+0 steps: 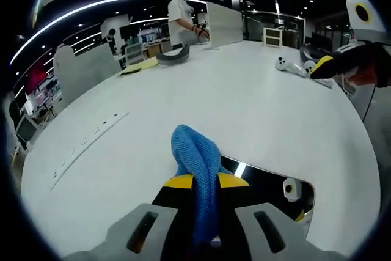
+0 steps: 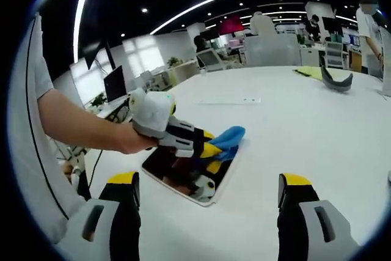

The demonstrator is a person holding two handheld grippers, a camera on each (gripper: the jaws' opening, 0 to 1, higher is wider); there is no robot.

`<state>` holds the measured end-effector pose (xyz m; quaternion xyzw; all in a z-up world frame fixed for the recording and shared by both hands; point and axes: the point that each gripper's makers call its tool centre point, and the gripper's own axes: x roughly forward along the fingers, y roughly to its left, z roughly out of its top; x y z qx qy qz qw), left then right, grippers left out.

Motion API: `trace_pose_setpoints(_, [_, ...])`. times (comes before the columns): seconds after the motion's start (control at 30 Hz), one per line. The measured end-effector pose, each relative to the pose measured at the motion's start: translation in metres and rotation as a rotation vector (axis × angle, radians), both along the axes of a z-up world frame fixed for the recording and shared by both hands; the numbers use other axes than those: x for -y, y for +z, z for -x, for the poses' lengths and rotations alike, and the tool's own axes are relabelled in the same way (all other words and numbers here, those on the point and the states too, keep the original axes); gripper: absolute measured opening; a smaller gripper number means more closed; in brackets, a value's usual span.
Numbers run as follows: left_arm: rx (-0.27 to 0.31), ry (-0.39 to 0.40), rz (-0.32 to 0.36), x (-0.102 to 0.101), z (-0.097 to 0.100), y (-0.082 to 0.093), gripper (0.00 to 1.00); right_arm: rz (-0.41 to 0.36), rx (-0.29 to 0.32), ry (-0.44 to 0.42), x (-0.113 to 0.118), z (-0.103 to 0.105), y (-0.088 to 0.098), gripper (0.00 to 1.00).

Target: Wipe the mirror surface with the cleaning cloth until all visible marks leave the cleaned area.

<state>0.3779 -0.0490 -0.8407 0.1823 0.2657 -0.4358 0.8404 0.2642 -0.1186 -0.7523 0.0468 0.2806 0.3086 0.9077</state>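
Note:
A blue cleaning cloth (image 1: 195, 157) is pinched between the yellow-tipped jaws of my left gripper (image 1: 204, 181). It hangs just over the near edge of a dark rectangular mirror (image 1: 269, 181) lying flat on the white table (image 1: 244, 102). In the right gripper view the mirror (image 2: 177, 172) lies ahead and left of centre, with the left gripper (image 2: 214, 149) and the blue cloth (image 2: 231, 137) over its far end. My right gripper (image 2: 208, 197) stands wide open above the table with nothing between its fingers. The right gripper (image 1: 357, 65) also shows at the right of the left gripper view.
A person stands at the far end of the table by an upright white panel (image 1: 223, 24). A dark curved object (image 1: 172, 57), a yellow sheet (image 1: 139, 65) and a white device (image 1: 290, 65) lie on the far part of the table. A person's arm (image 2: 85, 126) holds the left gripper.

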Motion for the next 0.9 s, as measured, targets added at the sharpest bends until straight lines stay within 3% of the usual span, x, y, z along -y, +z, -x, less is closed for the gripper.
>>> trace_pose_setpoints(0.9, [0.001,-0.037,0.006,0.006,0.002,0.0,0.1,-0.015,-0.007,-0.076,0.012,0.004,-0.002,0.93])
